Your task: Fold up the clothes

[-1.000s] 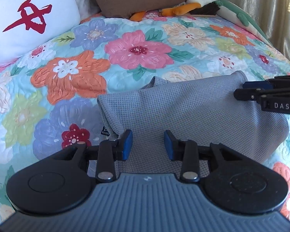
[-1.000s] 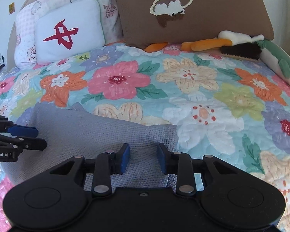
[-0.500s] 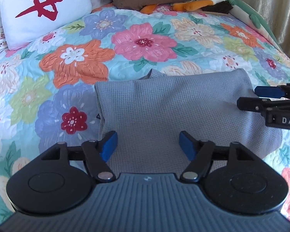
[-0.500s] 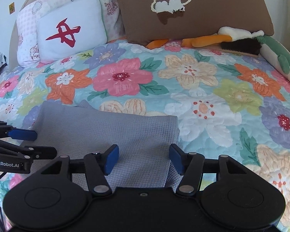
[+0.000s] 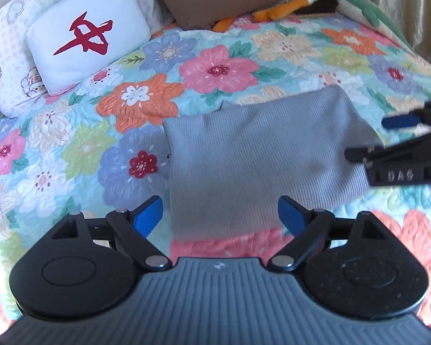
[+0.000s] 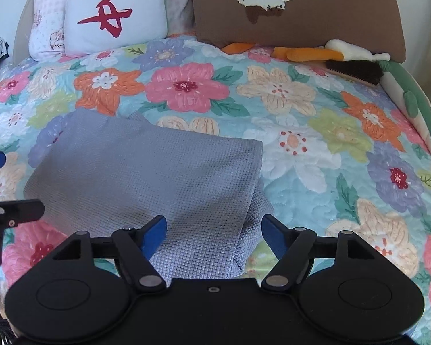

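A grey waffle-knit garment (image 5: 252, 155) lies folded into a flat rectangle on the floral bedspread (image 5: 123, 109). It also shows in the right wrist view (image 6: 146, 178), with a thicker folded edge at its near right corner. My left gripper (image 5: 219, 215) is open and empty, just above the garment's near edge. My right gripper (image 6: 214, 234) is open and empty, over the garment's near right corner. The right gripper shows at the right of the left wrist view (image 5: 388, 138), beside the garment's right edge. The left gripper's fingers (image 6: 14, 212) show at the left edge of the right wrist view.
A white pillow with a red character (image 5: 86, 37) and a brown pillow (image 6: 296, 8) stand at the head of the bed. A plush toy (image 6: 344, 60) lies at the back right. A curtain (image 5: 402, 0) hangs at the right.
Both grippers have opened wide and let go of the garment. Both have drawn back towards me and risen, so the garment lies flat and more of the bed shows.
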`<action>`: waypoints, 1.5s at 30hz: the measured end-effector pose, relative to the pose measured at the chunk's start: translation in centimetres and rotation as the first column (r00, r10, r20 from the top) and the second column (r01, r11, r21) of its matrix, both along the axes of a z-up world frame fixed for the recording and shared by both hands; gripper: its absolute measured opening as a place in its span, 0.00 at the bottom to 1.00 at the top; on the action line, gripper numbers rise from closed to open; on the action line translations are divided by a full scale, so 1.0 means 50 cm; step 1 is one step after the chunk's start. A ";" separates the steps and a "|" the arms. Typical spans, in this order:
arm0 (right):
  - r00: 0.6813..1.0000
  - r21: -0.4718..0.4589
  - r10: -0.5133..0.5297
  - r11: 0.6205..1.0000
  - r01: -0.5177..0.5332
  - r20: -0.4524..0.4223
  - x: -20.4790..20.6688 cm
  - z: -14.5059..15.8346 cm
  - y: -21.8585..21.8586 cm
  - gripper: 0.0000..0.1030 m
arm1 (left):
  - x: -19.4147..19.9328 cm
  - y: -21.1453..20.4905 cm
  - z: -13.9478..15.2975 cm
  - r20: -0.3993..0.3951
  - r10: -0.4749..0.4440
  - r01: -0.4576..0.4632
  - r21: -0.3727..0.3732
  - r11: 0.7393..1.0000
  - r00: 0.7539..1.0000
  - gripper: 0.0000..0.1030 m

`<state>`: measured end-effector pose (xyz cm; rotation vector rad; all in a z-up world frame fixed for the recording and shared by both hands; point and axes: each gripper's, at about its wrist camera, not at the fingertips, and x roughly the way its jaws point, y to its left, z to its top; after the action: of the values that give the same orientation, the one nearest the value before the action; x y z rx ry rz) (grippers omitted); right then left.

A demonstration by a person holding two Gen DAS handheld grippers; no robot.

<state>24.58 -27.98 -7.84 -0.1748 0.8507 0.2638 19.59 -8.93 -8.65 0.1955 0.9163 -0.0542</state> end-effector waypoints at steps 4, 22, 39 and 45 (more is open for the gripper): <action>1.000 0.086 0.001 0.996 -0.003 0.024 -0.037 0.049 -0.015 0.75 | -0.032 -0.001 0.018 -0.028 -0.001 0.000 -0.008 1.000 1.000 0.85; 0.990 0.272 0.108 0.959 -0.080 -0.090 -0.202 0.122 -0.042 0.75 | -0.166 0.028 0.107 -0.114 0.027 -0.052 -0.228 0.972 0.993 0.87; 0.998 0.296 0.066 0.953 -0.066 0.011 -0.276 0.145 -0.059 0.83 | -0.192 0.001 0.090 -0.064 0.028 -0.032 -0.069 0.997 0.998 1.00; 0.996 0.332 0.077 0.939 -0.090 0.052 -0.281 0.141 -0.062 0.83 | -0.193 -0.006 0.093 -0.046 0.022 -0.025 -0.051 0.998 0.999 1.00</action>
<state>10.52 -31.09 -0.82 0.1022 0.7488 0.4793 9.94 -9.21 -4.01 0.1359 0.9610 -0.0605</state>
